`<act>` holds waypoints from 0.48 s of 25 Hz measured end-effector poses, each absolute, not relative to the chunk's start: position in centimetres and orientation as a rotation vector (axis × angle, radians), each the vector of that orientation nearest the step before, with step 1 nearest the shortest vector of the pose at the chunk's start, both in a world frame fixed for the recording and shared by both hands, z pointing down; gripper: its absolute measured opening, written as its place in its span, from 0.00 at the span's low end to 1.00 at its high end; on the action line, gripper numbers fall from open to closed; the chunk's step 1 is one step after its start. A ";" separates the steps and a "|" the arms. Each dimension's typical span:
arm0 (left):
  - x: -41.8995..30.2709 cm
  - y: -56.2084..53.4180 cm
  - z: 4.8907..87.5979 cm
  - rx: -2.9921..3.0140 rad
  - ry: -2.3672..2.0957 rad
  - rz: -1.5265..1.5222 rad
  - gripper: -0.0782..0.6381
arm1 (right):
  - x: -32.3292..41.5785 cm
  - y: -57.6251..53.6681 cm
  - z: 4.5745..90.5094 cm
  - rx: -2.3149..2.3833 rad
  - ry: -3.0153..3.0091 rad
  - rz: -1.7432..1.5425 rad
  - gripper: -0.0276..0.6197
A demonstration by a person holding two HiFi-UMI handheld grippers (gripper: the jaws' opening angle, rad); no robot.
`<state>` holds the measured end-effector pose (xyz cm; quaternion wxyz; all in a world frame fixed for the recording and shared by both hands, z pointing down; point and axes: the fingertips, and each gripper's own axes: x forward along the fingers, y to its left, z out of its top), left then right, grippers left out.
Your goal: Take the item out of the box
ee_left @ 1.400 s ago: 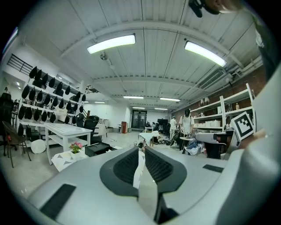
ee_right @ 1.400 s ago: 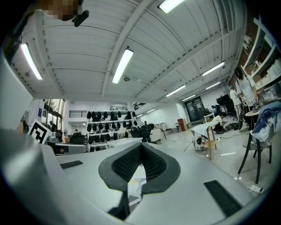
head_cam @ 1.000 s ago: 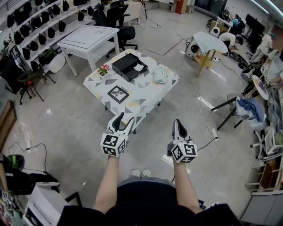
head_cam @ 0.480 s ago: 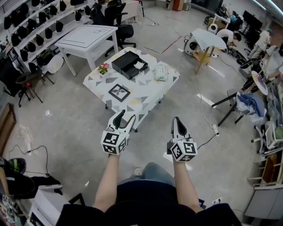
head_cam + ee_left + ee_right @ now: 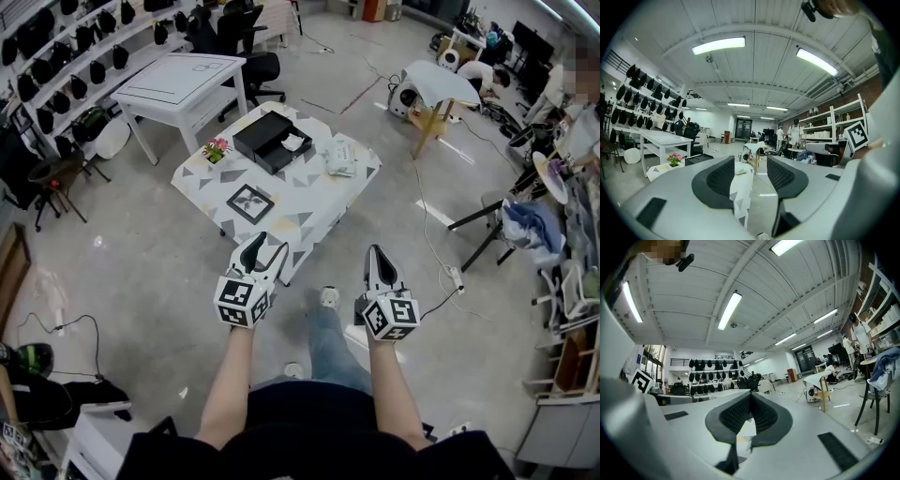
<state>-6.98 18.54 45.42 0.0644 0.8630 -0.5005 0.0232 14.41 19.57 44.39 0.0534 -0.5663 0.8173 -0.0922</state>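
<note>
A black open box (image 5: pixel 272 141) with something white inside sits at the far side of a low table (image 5: pixel 305 202) covered in a triangle-patterned cloth. Both grippers hang in the air well short of the table, above the floor. My left gripper (image 5: pixel 264 249) is open, its pads apart with nothing between them; in the left gripper view (image 5: pixel 750 176) the table edge shows through the gap. My right gripper (image 5: pixel 377 255) is shut and empty, its pads meeting at the tips in the right gripper view (image 5: pixel 751 397).
On the table lie a framed picture (image 5: pixel 249 202), a small flower pot (image 5: pixel 217 149) and a white packet (image 5: pixel 339 156). A white table (image 5: pixel 186 84) and office chairs (image 5: pixel 246 42) stand behind. A power strip (image 5: pixel 453 277) lies on the floor right.
The person has stepped forward, one leg now out in front. The table has come slightly nearer in view. Both grippers keep their states.
</note>
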 end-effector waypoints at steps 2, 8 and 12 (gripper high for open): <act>-6.8 16.8 45.6 2.605 -1.517 0.067 0.41 | 14.7 17.7 44.7 -1.719 2.484 -0.280 0.04; -6.4 9.2 47.2 2.566 -1.566 0.067 0.41 | 15.9 9.1 45.8 -1.683 2.496 -0.285 0.04; -6.3 1.9 48.3 2.508 -1.660 0.048 0.41 | 16.6 0.5 46.3 -1.625 2.539 -0.276 0.04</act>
